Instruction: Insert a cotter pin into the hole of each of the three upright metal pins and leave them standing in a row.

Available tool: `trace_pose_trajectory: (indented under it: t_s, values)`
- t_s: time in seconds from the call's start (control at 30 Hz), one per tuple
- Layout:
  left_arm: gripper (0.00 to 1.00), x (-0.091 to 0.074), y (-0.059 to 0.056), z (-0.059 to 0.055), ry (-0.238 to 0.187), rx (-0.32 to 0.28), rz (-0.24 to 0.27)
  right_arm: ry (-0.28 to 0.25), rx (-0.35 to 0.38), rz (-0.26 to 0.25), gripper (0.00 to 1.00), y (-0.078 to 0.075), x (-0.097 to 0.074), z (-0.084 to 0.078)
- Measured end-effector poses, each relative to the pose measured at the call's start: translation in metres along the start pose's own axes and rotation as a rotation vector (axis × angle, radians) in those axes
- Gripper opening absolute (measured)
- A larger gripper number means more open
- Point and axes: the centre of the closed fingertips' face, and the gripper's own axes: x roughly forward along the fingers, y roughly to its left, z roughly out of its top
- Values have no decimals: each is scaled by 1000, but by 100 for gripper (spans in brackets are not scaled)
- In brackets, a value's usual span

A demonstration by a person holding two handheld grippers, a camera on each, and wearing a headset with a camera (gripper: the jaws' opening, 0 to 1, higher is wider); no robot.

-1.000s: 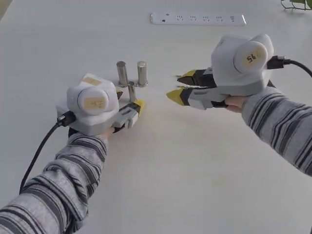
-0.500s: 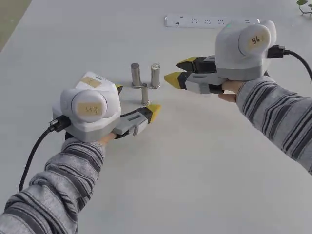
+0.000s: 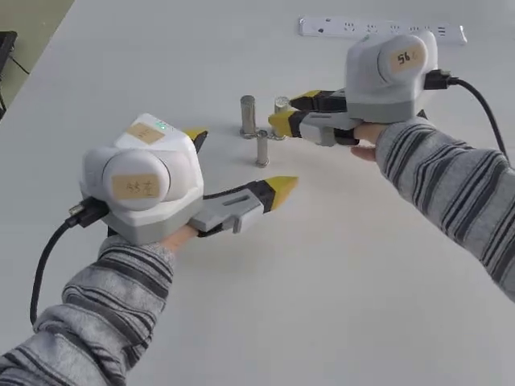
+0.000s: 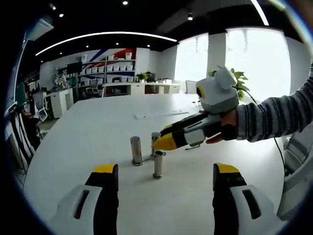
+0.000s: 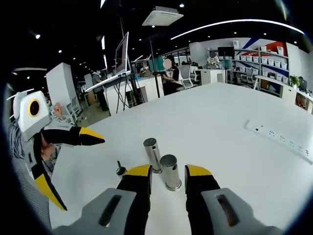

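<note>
3 stand upright on table (image 3: 338, 265) in head view: back-left pin (image 3: 248, 117), front pin (image 3: 262, 149) and back-right pin (image 3: 281, 104), which sits btwn jaws of right gripper (image 3: 287, 112), part-spread round it. Left gripper (image 3: 241, 161) is spread wide and holds nothing, near front pin.
Left gripper view: jaws wide apart, all 3 ahead, right gripper's tips at back-right pin.
Right gripper view: back-right pin (image 5: 170, 171) btwn jaws, slim gap each side.

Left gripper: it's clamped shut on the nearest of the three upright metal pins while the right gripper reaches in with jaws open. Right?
No. The left gripper is open, holding nothing: the left gripper view shows its jaws wide apart, the upright metal pins standing beyond them. The right gripper does reach in, jaws open.
</note>
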Motion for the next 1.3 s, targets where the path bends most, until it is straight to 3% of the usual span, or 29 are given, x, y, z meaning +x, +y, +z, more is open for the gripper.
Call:
trace_pose_trajectory:
  t_s: [0.33,0.5,0.7,0.8,1.0,1.3]
  values:
    - [78,-8,-3,4,-13,4,-2,10,25,-5,14,1,10,-7]
    - [78,-8,-7,-2,5,13,-8,7,46,-10,11,-5,13,-8]
    - [81,-8,-7,-6,10,3,-6,13,-10,-19,9,-6,12,-8]
    - [83,-9,-6,-7,18,5,-6,10,-22,-55,8,-8,9,-6]
    - [87,-11,-9,-9,27,9,-27,23,-74,-81,8,-6,1,-10]
    - [94,-15,-14,-10,32,19,-48,44,-107,-156,8,-8,-24,-16]
